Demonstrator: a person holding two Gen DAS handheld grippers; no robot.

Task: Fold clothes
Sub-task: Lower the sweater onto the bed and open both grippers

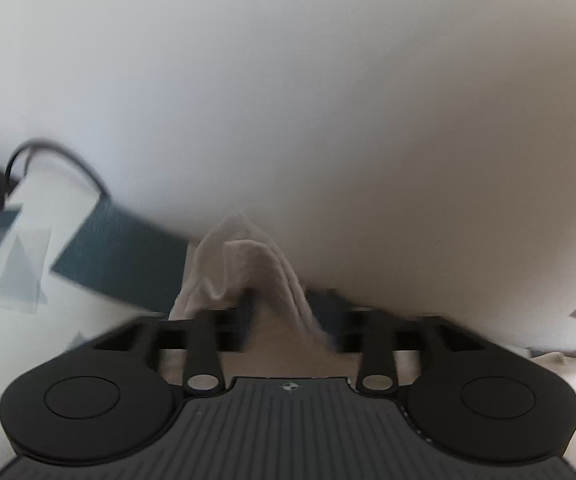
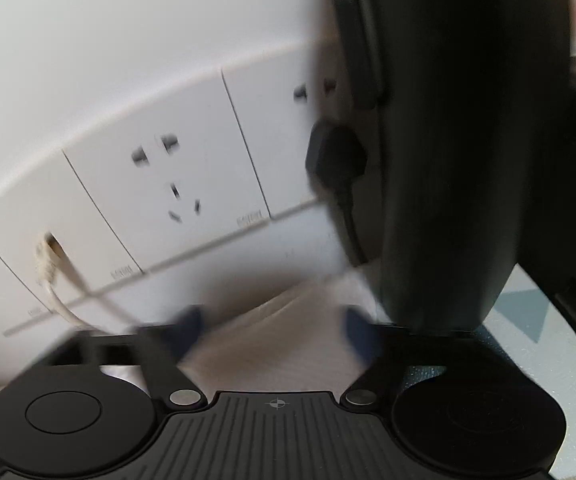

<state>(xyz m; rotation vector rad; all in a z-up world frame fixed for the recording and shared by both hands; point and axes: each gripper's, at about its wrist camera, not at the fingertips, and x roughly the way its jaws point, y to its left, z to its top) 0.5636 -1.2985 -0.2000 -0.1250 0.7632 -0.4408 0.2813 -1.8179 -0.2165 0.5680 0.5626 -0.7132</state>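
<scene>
My left gripper (image 1: 288, 300) is let go and wide, with the white cloth (image 1: 243, 268) bunched up between its fingers. My right gripper (image 2: 275, 328) is wide too, over flat cloth, with a wall socket (image 2: 167, 184) ahead.

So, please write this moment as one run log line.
task: fold clothes | left claw: open, white cloth peaked between fingers | right claw: open over cloth, near wall sockets

White wall (image 1: 288, 100); socket panels (image 2: 167, 184) in row (black plug (image 2: 336, 156) in one); teal-patterned mat (image 1: 127, 256).
</scene>
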